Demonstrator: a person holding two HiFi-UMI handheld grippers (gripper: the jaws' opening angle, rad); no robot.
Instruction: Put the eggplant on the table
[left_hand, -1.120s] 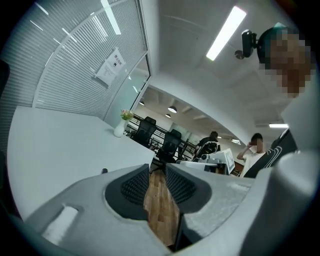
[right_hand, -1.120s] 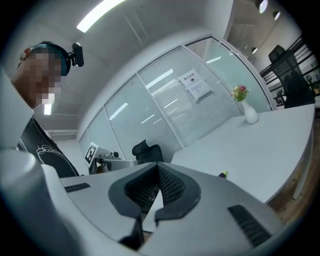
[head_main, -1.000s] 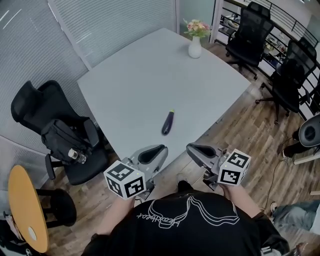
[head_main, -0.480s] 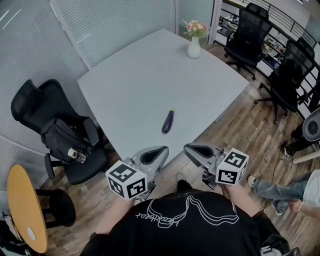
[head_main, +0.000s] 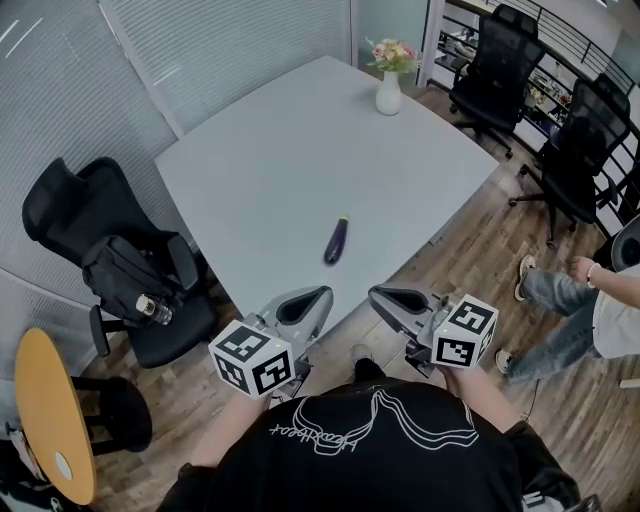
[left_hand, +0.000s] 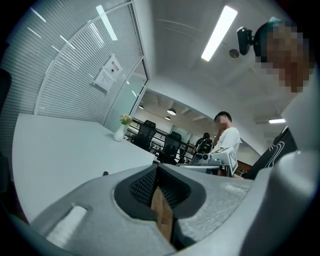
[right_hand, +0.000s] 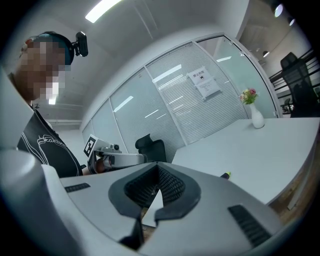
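A dark purple eggplant (head_main: 337, 240) with a green stem lies on the light grey table (head_main: 300, 140), near its front corner. Both grippers hover side by side off that corner, close to my body and well short of the eggplant. The left gripper (head_main: 322, 294) is shut with nothing between its jaws, which meet in the left gripper view (left_hand: 156, 168). My right gripper (head_main: 375, 293) also looks shut and empty (right_hand: 158, 168). In the right gripper view only the eggplant's green tip (right_hand: 226, 175) peeks over the jaw; in the left gripper view just its dark end (left_hand: 105, 173) shows.
A white vase of flowers (head_main: 389, 92) stands at the table's far corner. A black office chair with a backpack (head_main: 120, 270) is at the left, beside a round wooden side table (head_main: 50, 420). More black chairs (head_main: 500, 60) and a walking person (head_main: 570, 310) are at the right.
A person has walked into view on the floor at the right. Both grippers and the eggplant have kept their places.
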